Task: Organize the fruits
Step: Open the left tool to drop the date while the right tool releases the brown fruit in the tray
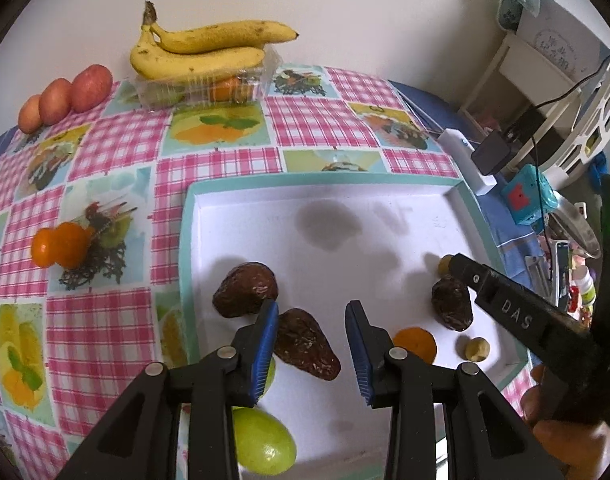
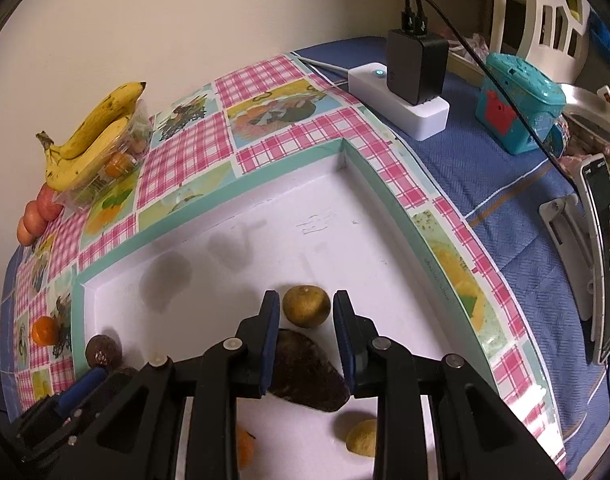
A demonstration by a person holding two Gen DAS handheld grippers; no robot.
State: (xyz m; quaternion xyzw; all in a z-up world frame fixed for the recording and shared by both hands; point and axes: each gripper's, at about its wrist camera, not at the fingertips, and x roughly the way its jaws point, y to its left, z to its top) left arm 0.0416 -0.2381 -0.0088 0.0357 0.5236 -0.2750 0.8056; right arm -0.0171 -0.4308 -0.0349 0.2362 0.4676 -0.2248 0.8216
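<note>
- White tray [image 1: 385, 208] w/ teal rim holds dark avocados, small fruits.
- L gripper [image 1: 311, 312]: jaws apart over avocado [image 1: 305, 344], not pressing.
- R gripper [image 2: 307, 312]: jaws apart, empty, above another avocado [image 2: 305, 376].
- Bananas [image 1: 201, 48] on clear box, far side.

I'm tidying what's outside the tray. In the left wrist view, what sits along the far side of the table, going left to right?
Three apples → bananas on a clear plastic box → white power strip → teal box.

3 dark avocados [image 1: 245, 289] lie in white tray [image 1: 385, 204] w/ small fruits.
</note>
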